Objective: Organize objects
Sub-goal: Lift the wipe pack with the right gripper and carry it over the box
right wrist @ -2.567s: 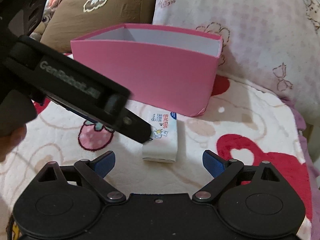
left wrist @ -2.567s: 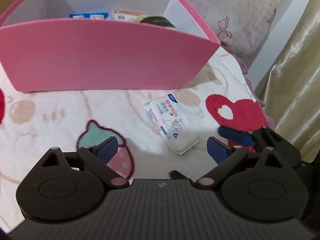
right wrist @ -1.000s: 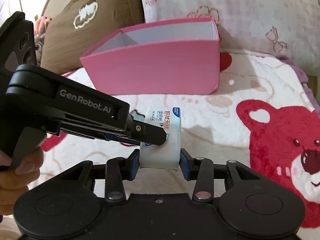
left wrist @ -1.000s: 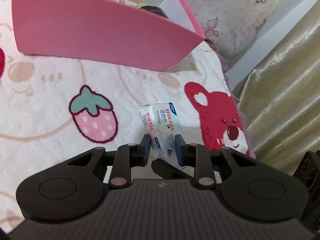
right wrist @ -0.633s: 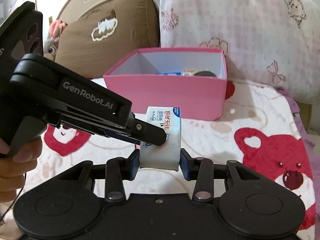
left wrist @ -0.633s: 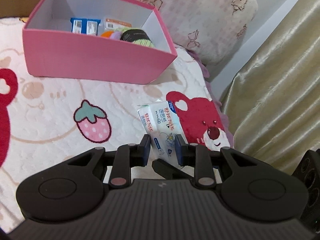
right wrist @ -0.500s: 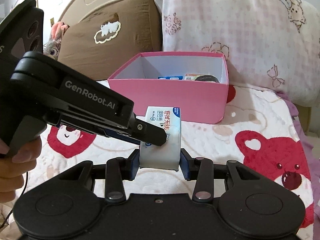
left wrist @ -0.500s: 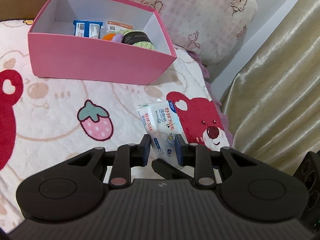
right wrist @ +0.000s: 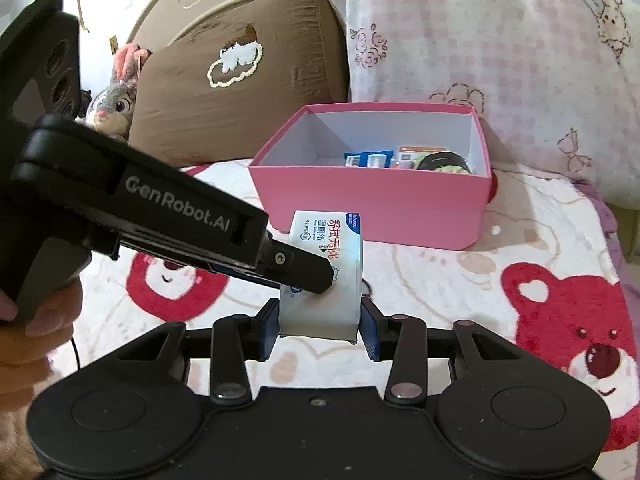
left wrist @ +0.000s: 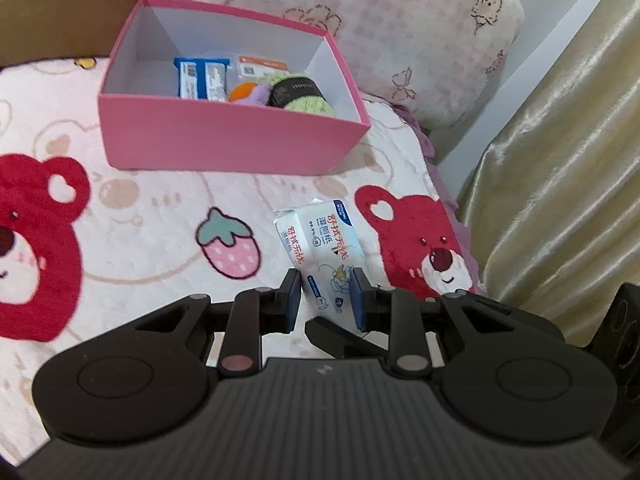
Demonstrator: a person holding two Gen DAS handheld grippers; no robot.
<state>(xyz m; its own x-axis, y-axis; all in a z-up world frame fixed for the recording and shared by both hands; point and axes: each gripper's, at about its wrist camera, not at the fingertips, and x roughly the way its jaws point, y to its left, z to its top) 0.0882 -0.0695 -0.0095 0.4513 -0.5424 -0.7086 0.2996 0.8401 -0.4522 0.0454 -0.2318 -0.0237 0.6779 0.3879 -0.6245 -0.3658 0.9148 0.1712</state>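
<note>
A white wet-wipe pack (left wrist: pixel 320 246) with blue and red print hangs above the bear-print blanket (left wrist: pixel 132 232), held from two sides. My left gripper (left wrist: pixel 326 294) is shut on its near end. In the right wrist view my right gripper (right wrist: pixel 320 332) is shut on the pack's (right wrist: pixel 336 300) lower end, while the left gripper (right wrist: pixel 314 278) reaches in from the left and pinches the pack's side. Beyond stands the open pink box (left wrist: pixel 232 144), also in the right wrist view (right wrist: pixel 368 204). Inside it are blue packets (left wrist: pixel 202 78), an orange-labelled packet (left wrist: pixel 262 68) and a green roll with a black band (left wrist: pixel 300 94).
A brown pillow (right wrist: pixel 240 76) and a pink checked pillow (right wrist: pixel 480 40) lean behind the box, with a plush rabbit (right wrist: pixel 114 100) at the far left. A golden curtain (left wrist: pixel 560 160) hangs past the bed's right edge. A person's hand (right wrist: pixel 36 340) holds the left gripper's handle.
Both grippers, open around the pack lying on the blanket, shut on it and lifted it together. Over the last second they rose further, and the box's inside came into view.
</note>
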